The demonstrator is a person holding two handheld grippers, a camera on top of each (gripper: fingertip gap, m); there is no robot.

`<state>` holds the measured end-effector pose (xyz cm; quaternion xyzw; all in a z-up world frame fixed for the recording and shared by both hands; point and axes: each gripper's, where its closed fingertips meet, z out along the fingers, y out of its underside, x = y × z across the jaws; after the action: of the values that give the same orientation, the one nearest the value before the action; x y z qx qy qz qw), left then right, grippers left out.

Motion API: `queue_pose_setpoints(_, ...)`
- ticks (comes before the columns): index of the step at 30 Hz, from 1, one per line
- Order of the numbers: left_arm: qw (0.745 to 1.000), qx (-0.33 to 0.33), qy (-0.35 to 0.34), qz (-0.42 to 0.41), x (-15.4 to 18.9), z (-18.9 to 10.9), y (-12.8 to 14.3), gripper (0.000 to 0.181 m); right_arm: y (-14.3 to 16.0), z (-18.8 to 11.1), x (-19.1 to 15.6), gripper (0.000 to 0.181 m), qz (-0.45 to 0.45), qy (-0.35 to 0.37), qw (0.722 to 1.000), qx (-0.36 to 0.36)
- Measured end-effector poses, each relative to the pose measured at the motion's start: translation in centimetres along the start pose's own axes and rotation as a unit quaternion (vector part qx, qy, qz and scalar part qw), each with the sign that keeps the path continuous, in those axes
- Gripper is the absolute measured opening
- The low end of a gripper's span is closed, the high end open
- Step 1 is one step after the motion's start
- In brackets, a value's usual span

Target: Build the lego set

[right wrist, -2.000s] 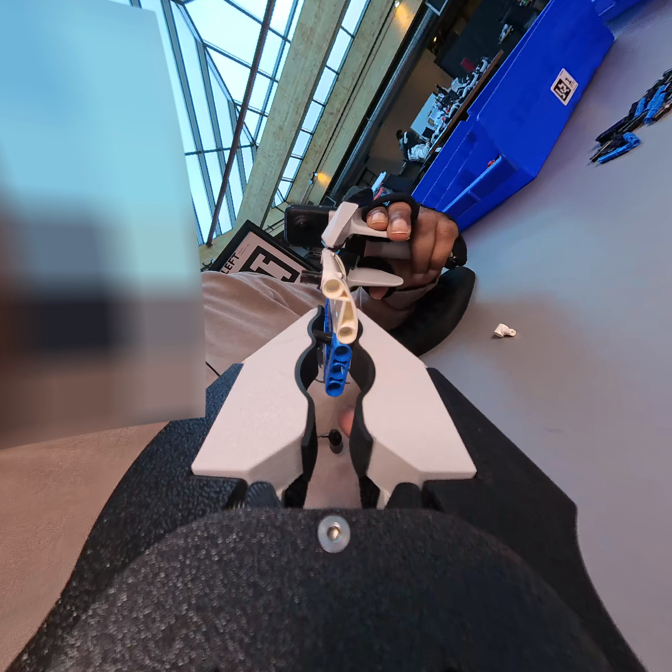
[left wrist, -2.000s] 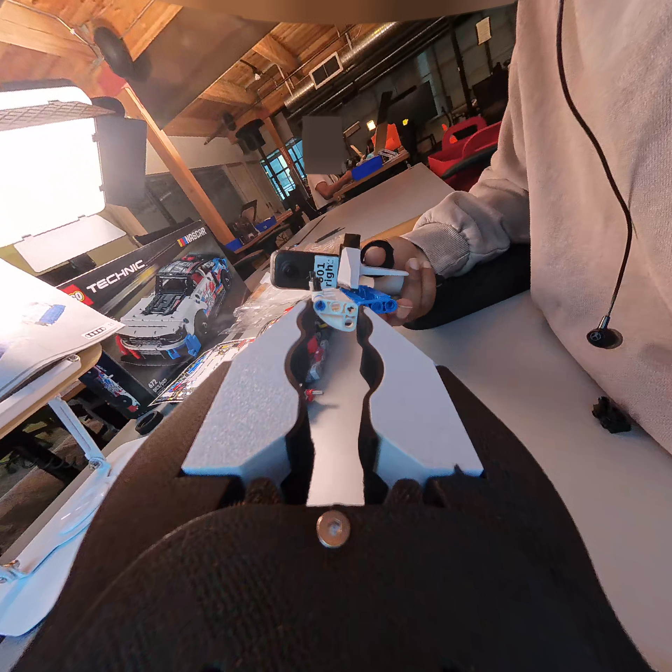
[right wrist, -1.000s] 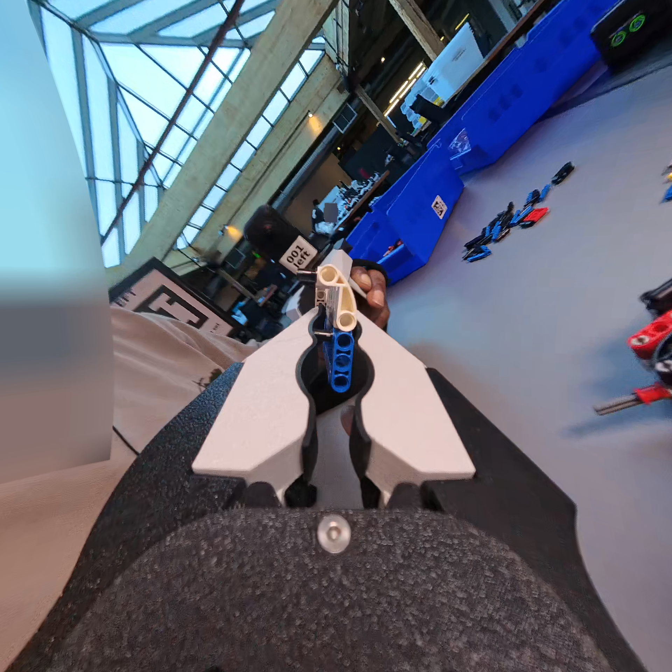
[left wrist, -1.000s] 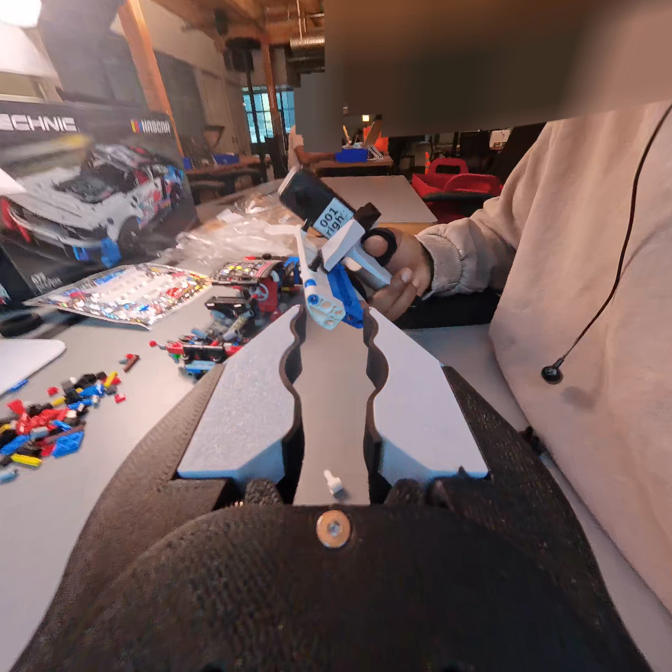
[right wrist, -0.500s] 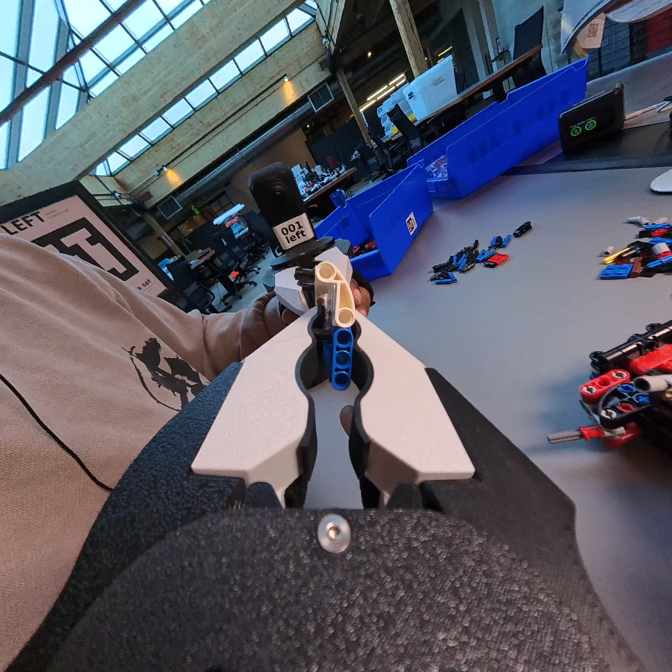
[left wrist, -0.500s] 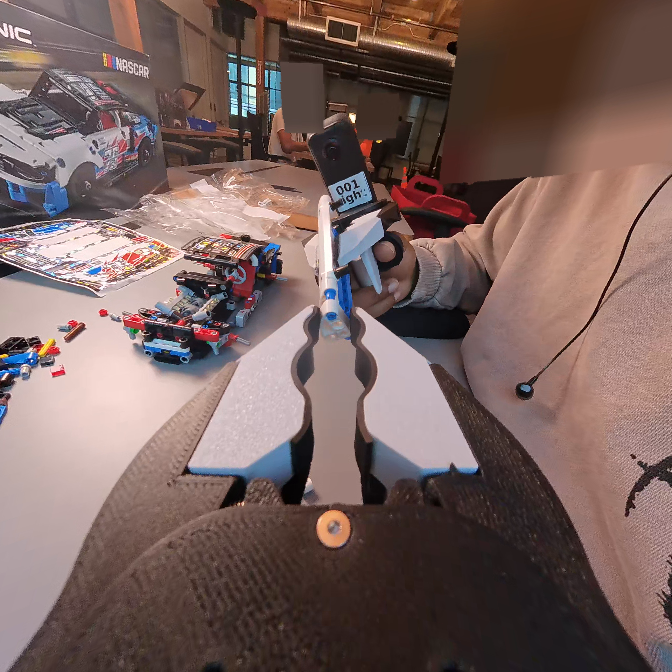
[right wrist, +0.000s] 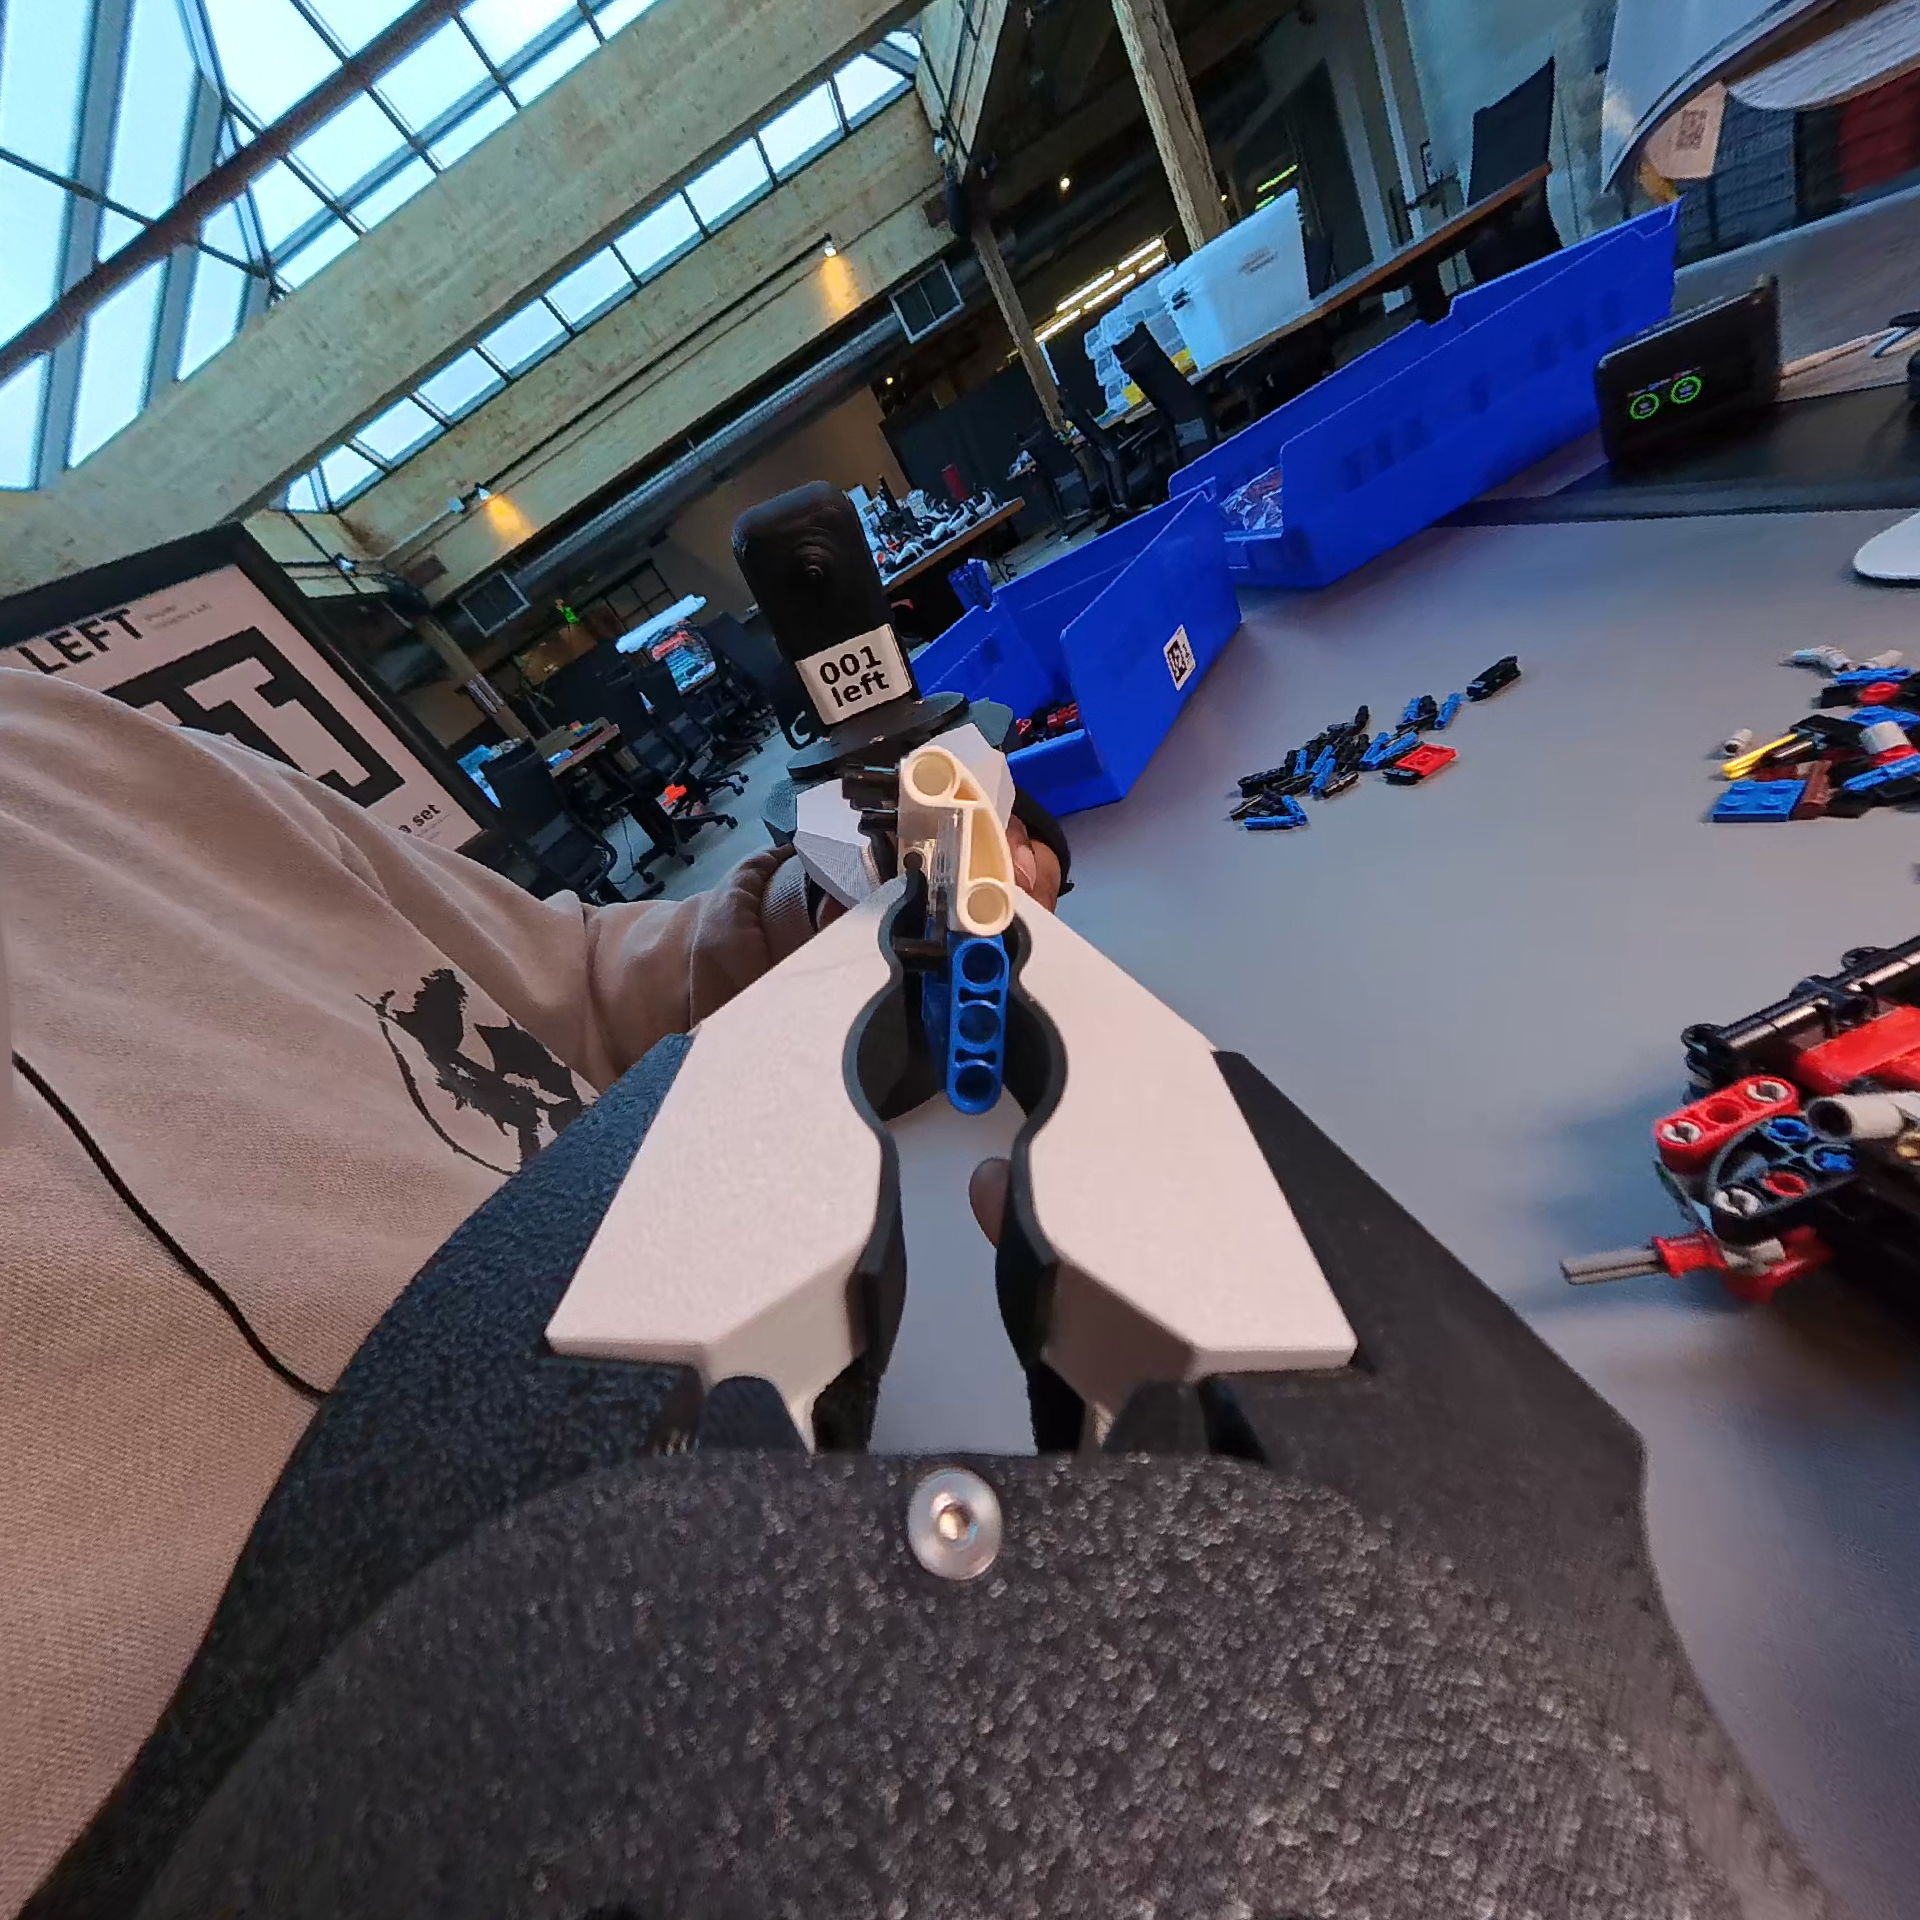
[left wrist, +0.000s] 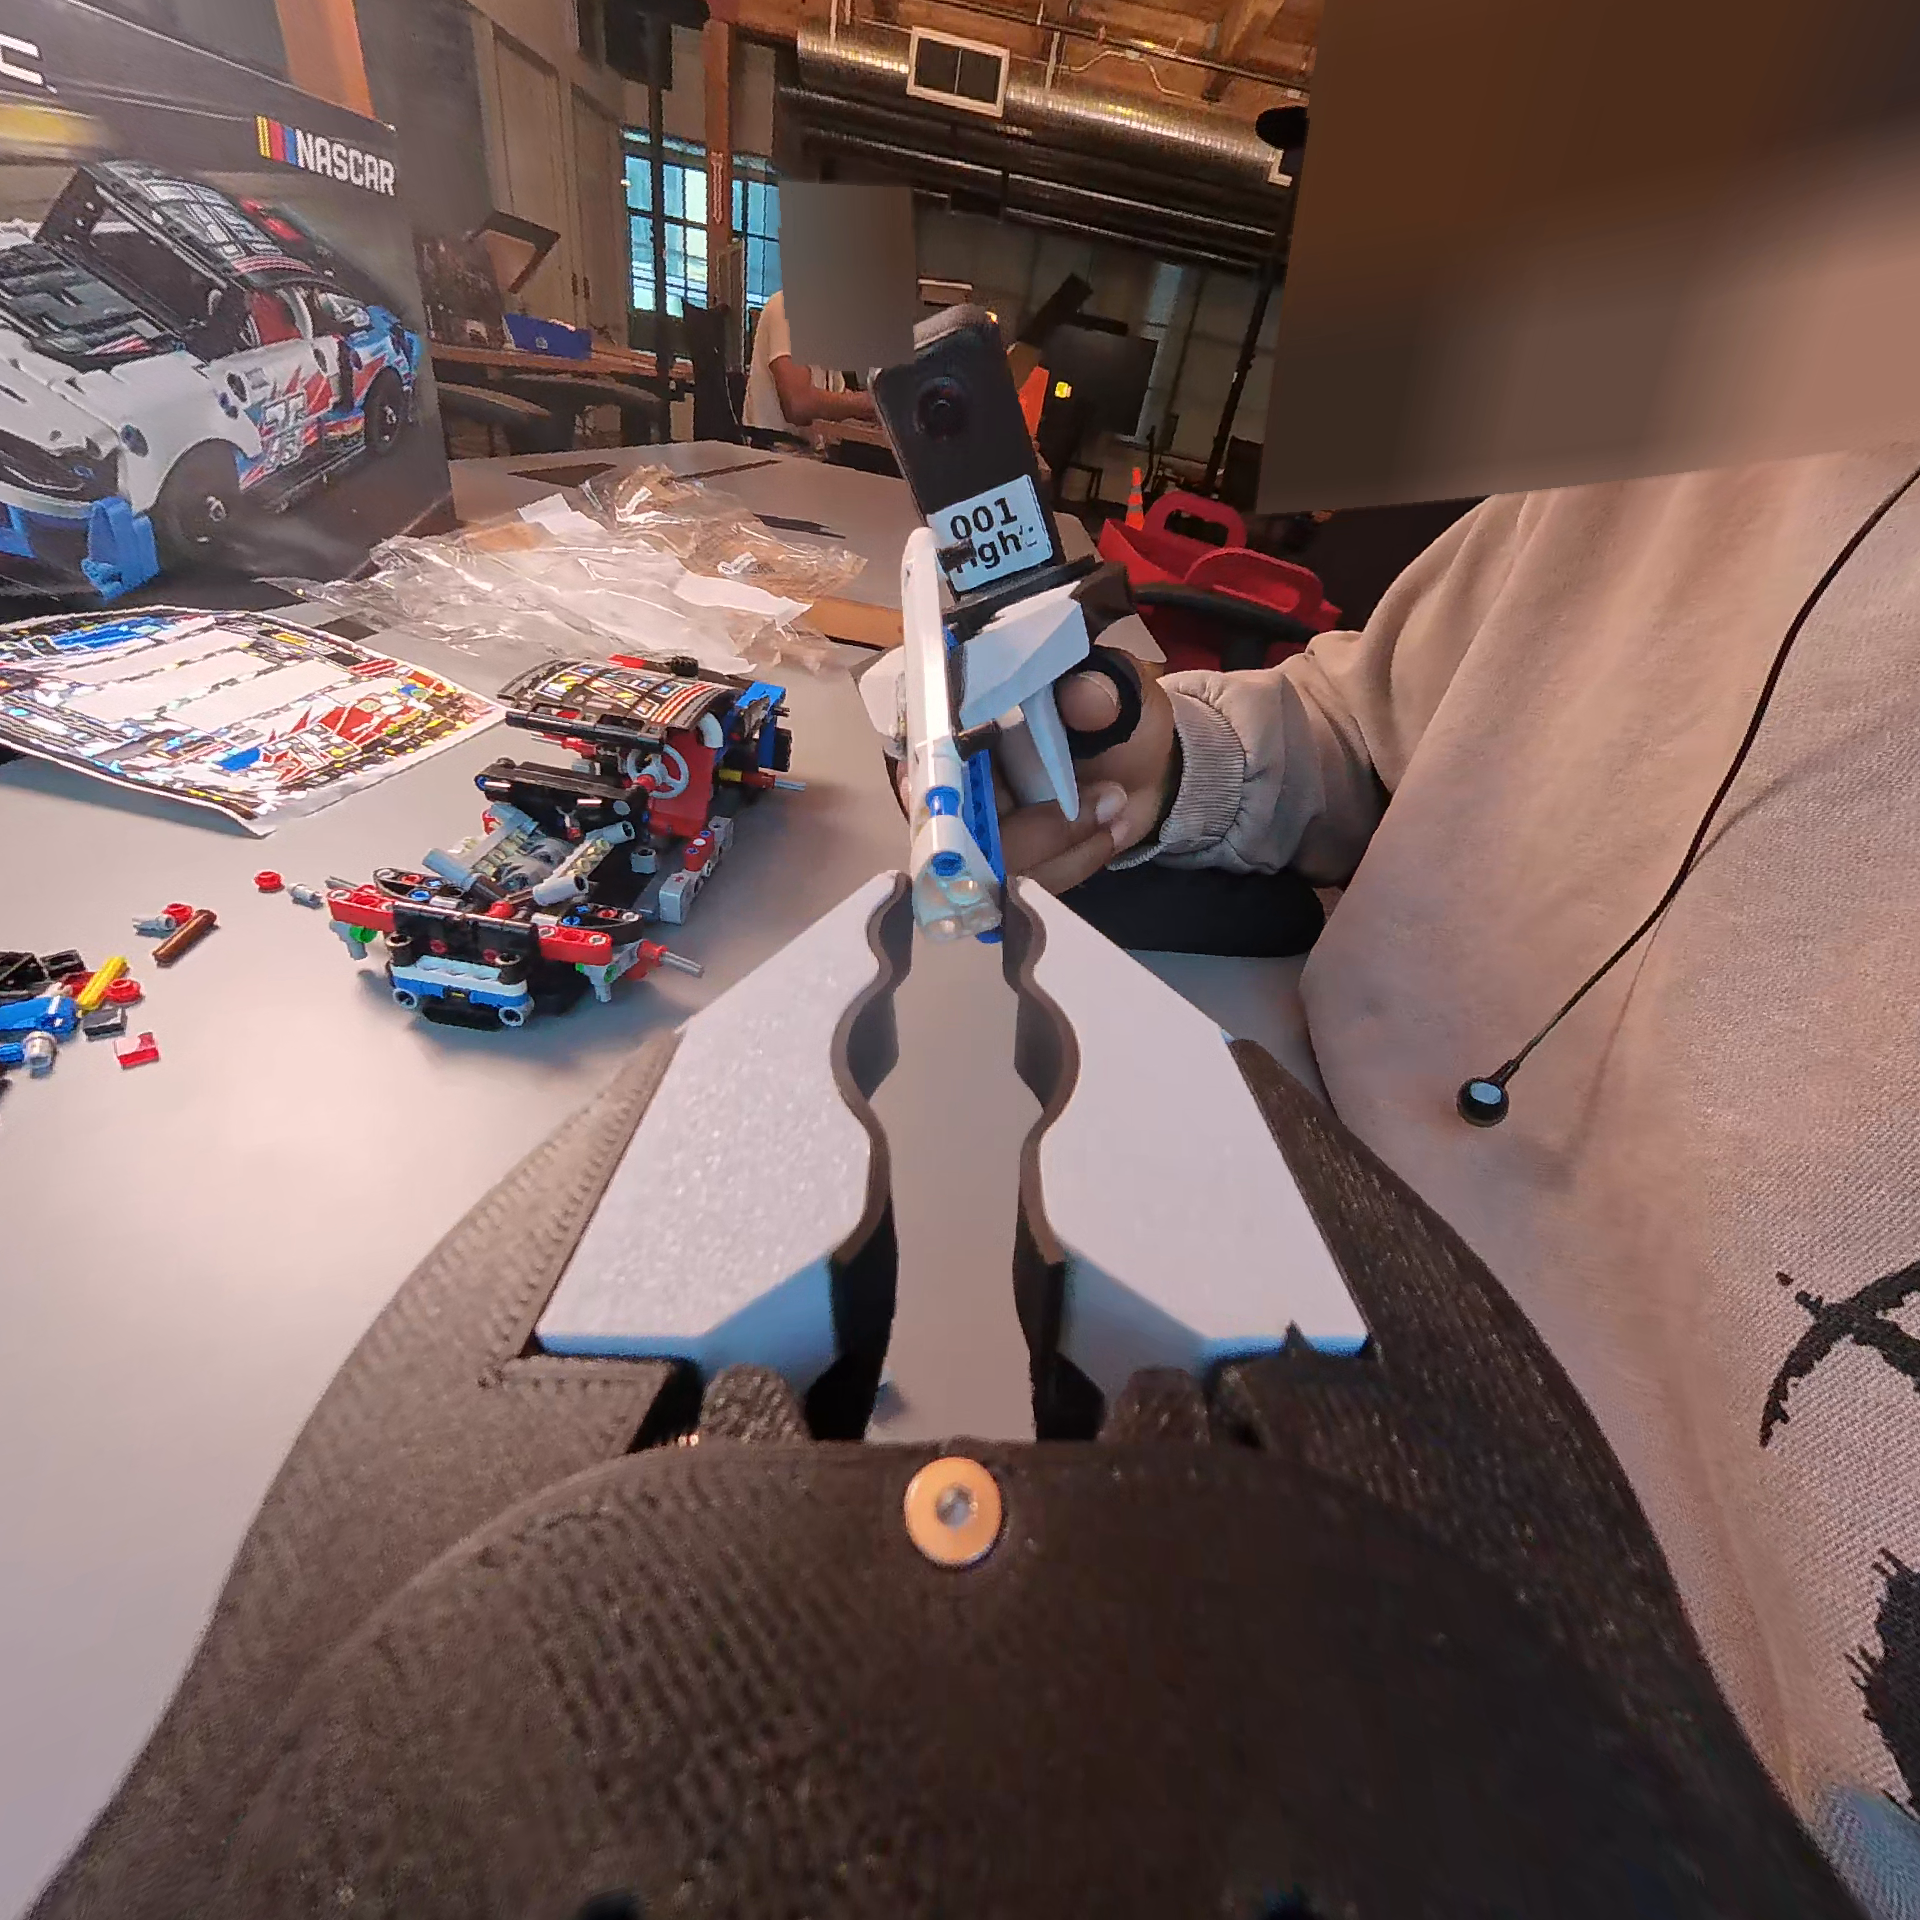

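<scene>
standing by the table, i'd say the build is somewhere in the middle and a good way from finished. the half-built car [left wrist: 582, 831] sits on the grey table [left wrist: 260, 1195], a low frame of black, red and blue beams with a patterned panel at the back, no white bodywork on it yet. compare that with the finished car pictured on the box [left wrist: 197, 343] propped up behind it and there is plenty left. the sticker sheet [left wrist: 208, 707] lies flat beside the model, and it's too far off to tell whether any stickers are gone.

the piece in hand right now is a small sub-assembly [right wrist: 966, 935], a white curved panel joined to a blue beam with holes. the right gripper [right wrist: 961, 925] is clamped on it, the blue beam running back between the fingers and the white part poking out past the tips. the left gripper [left wrist: 956, 904] has its tips right at the lower end of that same piece, on either side of it; whether it's actually pinching or only touching i can't tell from here. both are held up in the air in front of the person's sweatshirt [left wrist: 1610, 831], off to the side of the model.

loose parts [right wrist: 1351, 764] remain scattered across the table, with another small pile [left wrist: 73, 997] near the car and blue bins [right wrist: 1143, 644] farther back. empty plastic bags [left wrist: 582, 571] suggest a few stages are already opened.
</scene>
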<state>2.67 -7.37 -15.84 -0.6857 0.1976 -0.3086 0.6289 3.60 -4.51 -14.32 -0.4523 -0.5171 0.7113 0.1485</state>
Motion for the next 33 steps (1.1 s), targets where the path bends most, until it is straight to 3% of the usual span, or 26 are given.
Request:
queue_pose_setpoints(6, 1.0, -0.006, 0.002, -0.013, -0.1, 0.1, 0.5, 0.014, 0.2, 0.0, 0.2, 0.008, -0.006, 0.013, 1.0, 0.002)
queue_pose_setpoints(21, 0.999, 0.036, 0.012, -0.038, -0.1, 0.6, -0.4, 0.015, -0.9, -0.3, 0.8, 0.007, 0.085, -0.004, 0.994, 0.07)
queue_pose_setpoints(33, 0.996, 0.065, 0.007, -0.065, -0.5, 1.1, -1.1, 0.015, -2.0, -0.6, 1.1, 0.007, 0.066, 0.013, 0.991, 0.117)
